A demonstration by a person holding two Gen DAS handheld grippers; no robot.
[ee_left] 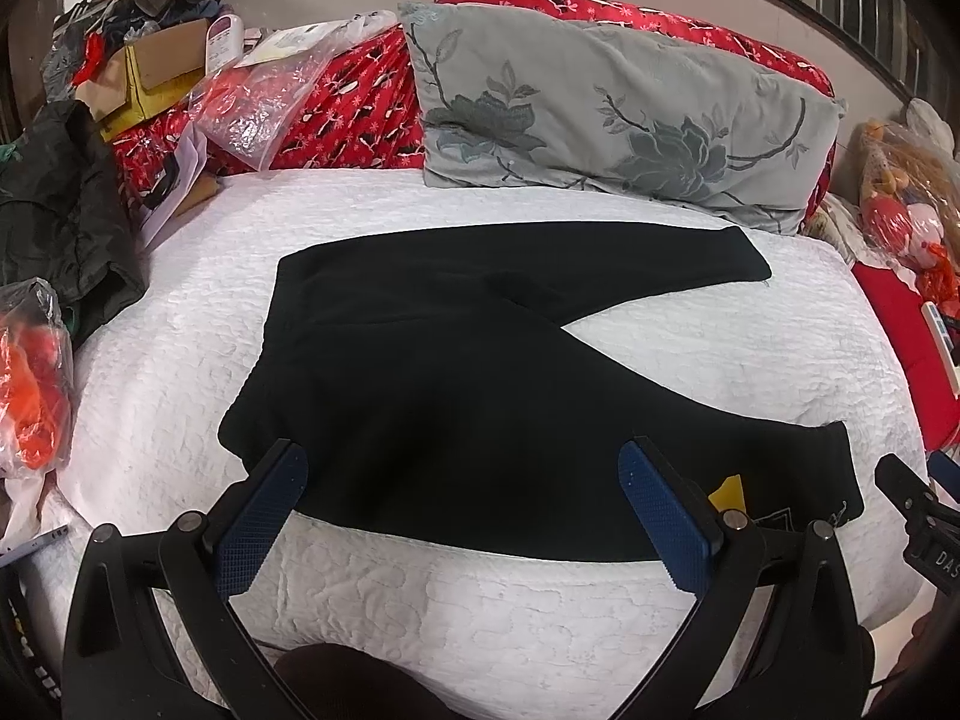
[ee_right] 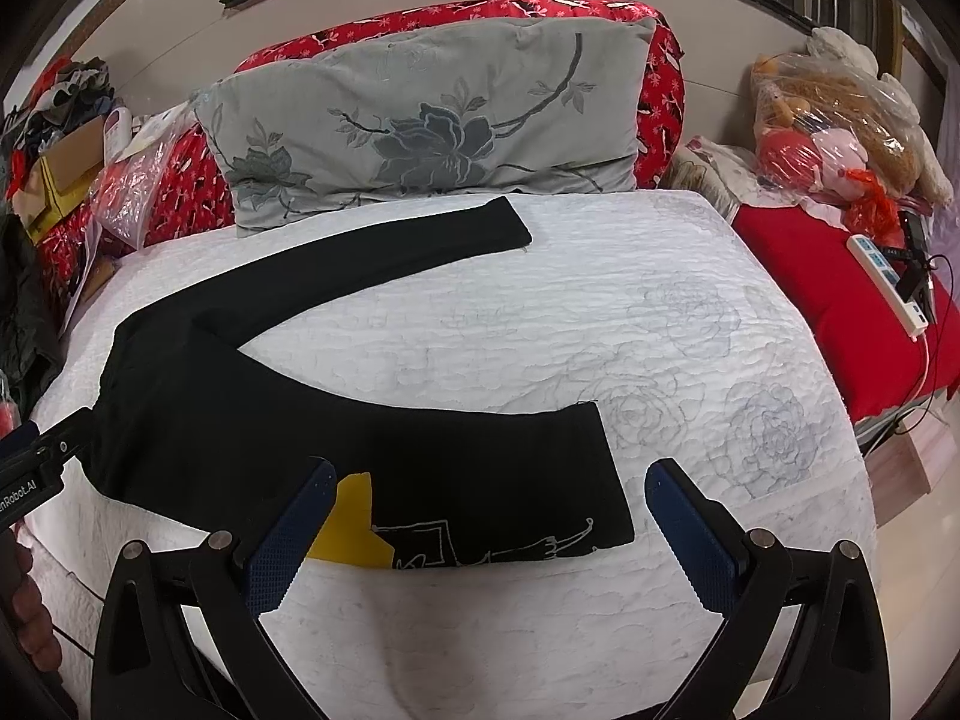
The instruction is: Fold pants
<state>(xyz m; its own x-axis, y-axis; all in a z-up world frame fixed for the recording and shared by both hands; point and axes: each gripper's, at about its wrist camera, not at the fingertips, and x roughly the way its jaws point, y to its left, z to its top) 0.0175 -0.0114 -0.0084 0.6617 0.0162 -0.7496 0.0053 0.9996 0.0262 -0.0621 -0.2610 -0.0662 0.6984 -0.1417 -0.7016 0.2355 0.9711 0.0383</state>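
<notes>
Lying flat on the white quilted bed, the black pants are spread with the two legs splayed in a V. Waistband sits toward 9 o'clock in the left wrist view; one leg runs off toward 1 o'clock near the grey flowered pillow, the other toward 4 o'clock.

Left tool hovers over the near edge of the pants by the hip, jaws spread wide, nothing between them. Right tool hangs over the cuff of the near leg, where a yellow patch and a white line drawing show; jaws also wide apart, holding nothing.

No fold made yet, as far as the cloth shows. Step in hand looks like the approach for the first fold: bringing one leg over the other.

Next move, by my reading: both tools drop to the near edge, pinch the fabric at hip and cuff, then carry the near leg toward 12 o'clock onto the far leg. Thin cloth on a soft quilt; risk of pinching the bed cover too.
</notes>
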